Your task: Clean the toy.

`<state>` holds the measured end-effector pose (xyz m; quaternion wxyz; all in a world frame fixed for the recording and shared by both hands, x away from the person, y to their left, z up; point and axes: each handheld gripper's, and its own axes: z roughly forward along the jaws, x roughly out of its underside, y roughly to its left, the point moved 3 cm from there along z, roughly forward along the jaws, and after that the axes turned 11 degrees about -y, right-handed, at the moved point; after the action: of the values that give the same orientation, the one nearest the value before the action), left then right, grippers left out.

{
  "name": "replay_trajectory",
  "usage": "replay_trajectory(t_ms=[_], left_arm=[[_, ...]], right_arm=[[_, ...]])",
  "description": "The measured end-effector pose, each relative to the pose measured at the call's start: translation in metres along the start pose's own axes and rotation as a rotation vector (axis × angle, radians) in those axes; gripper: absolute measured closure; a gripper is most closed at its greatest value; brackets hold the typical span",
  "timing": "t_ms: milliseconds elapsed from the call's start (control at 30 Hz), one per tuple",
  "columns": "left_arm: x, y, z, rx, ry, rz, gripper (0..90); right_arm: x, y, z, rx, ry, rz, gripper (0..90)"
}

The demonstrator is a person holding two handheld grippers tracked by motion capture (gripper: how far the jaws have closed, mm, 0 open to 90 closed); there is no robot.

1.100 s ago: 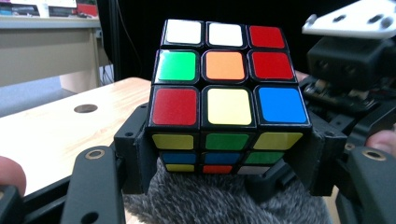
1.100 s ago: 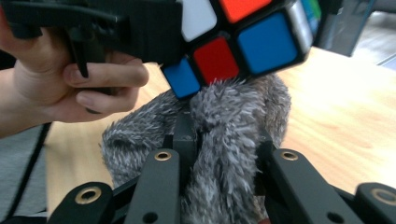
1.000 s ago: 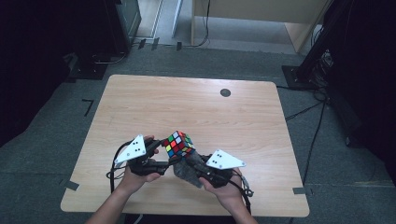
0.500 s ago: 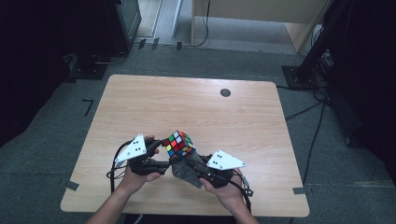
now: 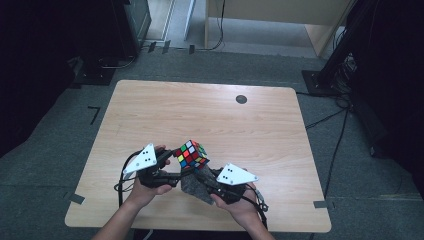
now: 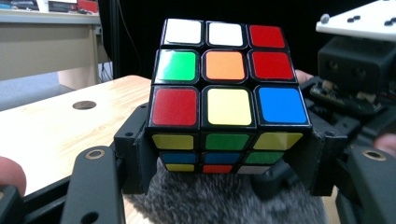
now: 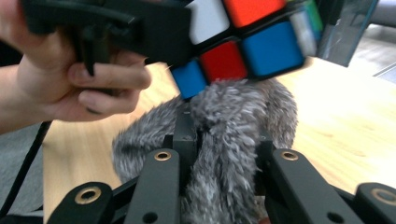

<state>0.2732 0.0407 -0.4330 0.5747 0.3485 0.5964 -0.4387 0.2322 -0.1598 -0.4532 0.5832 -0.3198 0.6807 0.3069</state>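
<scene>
Cube (image 5: 191, 154): one colour-puzzle cube, held up above the near middle of the desk (image 5: 210, 115), between the two hands. One grey furry cloth (image 5: 192, 184) sits just under it, touching its lower face. Two tongs in all, one per hand.

Left tongs (image 5: 176, 161) are clamped on the cube; the left gripper view shows a black pad (image 6: 133, 156) pressed against each side of its bottom layer (jaws narrow, cube tilted a bit). Right tongs (image 5: 200, 181) are pinched on the grey cloth, w/ fur bunched up between the black fingers (image 7: 182, 137) in the right gripper view.

Left gripper view gives the cube's faces clearly: top row white, white, red; then green, orange, red; then red, yellow, blue. It also shows the right tongs' body and grey plate at the far right edge. Right gripper view, blurred at the top, shows the left hand (image 7: 70, 79) wrapped round its tool, plus the cube's underside meeting the fur. High view alone shows the whole desk: one dark round hole (image 5: 241, 99) near the far edge, well apart from the cube, and both forearms coming in from below.
</scene>
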Motion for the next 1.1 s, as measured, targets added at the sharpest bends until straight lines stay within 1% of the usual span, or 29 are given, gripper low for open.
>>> replay_trajectory(t_ms=[67, 133, 200, 267, 300, 333, 367, 400, 467, 500, 533, 600, 700, 767, 833, 900, 933, 967, 1000, 1033, 1067, 1100], left_arm=[[0.0, 0.0, 0.0, -0.002, -0.001, 0.003, 34.1], [0.0, 0.001, 0.0, -0.003, 0.0, 0.0, 34.1], [0.001, 0.001, 0.0, -0.003, 0.004, -0.001, 34.1], [0.001, 0.001, 0.0, -0.005, 0.005, -0.003, 34.1], [0.001, 0.001, 0.0, -0.005, 0.005, -0.005, 34.1], [0.001, 0.001, 0.0, -0.004, 0.004, -0.006, 34.1], [0.001, 0.001, 0.0, -0.004, 0.004, -0.005, 34.1], [0.001, 0.001, 0.0, -0.004, 0.004, -0.005, 34.1], [0.001, 0.001, 0.0, -0.002, 0.003, -0.006, 34.1], [0.0, 0.001, 0.0, -0.001, 0.002, -0.006, 34.1], [0.0, 0.001, -0.001, 0.001, -0.002, -0.006, 34.1], [-0.001, 0.002, -0.002, -0.001, -0.009, -0.01, 34.1], [-0.001, 0.003, -0.002, -0.001, -0.012, -0.019, 34.1], [-0.001, 0.004, -0.002, -0.002, -0.011, -0.02, 34.1], [-0.001, 0.004, -0.002, -0.005, -0.01, -0.023, 34.1], [-0.001, 0.004, -0.002, -0.006, -0.009, -0.025, 34.1], [-0.001, 0.004, -0.002, -0.006, -0.009, -0.025, 34.1], [-0.001, 0.004, -0.002, -0.004, -0.009, -0.025, 34.1], [0.0, 0.004, -0.002, -0.004, -0.007, -0.022, 34.1], [0.0, 0.004, -0.002, -0.005, -0.007, -0.02, 34.1], [0.0, 0.004, -0.002, -0.005, -0.009, -0.021, 34.1], [-0.001, 0.004, -0.003, -0.005, -0.011, -0.021, 34.1]], right_arm=[[-0.004, -0.006, -0.005, 0.021, -0.024, 0.016, 73.5], [-0.009, -0.016, -0.013, 0.07, -0.077, 0.05, 73.7], [-0.012, -0.021, -0.019, 0.105, -0.107, 0.058, 73.8], [-0.011, -0.021, -0.019, 0.111, -0.113, 0.062, 73.8], [-0.009, -0.02, -0.017, 0.108, -0.107, 0.069, 73.7], [-0.007, -0.017, -0.014, 0.094, -0.098, 0.074, 73.6], [-0.004, -0.013, -0.01, 0.071, -0.078, 0.074, 73.6], [-0.002, -0.01, -0.007, 0.057, -0.068, 0.066, 73.6], [0.002, -0.002, -0.002, 0.032, -0.038, 0.032, 73.5], [0.002, 0.0, -0.001, 0.03, -0.03, 0.015, 73.5], [0.001, 0.0, -0.001, 0.033, -0.03, 0.003, 73.6], [-0.004, -0.005, -0.006, 0.043, -0.05, 0.005, 73.7], [-0.011, -0.015, -0.017, 0.086, -0.115, 0.039, 74.0], [-0.013, -0.018, -0.019, 0.101, -0.133, 0.044, 74.1], [-0.01, -0.015, -0.016, 0.084, -0.122, 0.046, 73.9], [-0.005, -0.01, -0.01, 0.046, -0.091, 0.049, 73.7], [-0.003, -0.007, -0.007, 0.028, -0.077, 0.042, 73.6], [0.0, -0.003, -0.003, 0.003, -0.054, 0.024, 73.4], [0.001, 0.001, -0.001, -0.007, -0.038, 0.005, 73.2], [0.001, 0.002, 0.0, -0.006, -0.031, -0.019, 73.2], [0.0, 0.001, -0.001, 0.002, -0.032, -0.03, 73.2], [-0.002, -0.001, -0.004, 0.007, -0.041, -0.023, 73.2]])
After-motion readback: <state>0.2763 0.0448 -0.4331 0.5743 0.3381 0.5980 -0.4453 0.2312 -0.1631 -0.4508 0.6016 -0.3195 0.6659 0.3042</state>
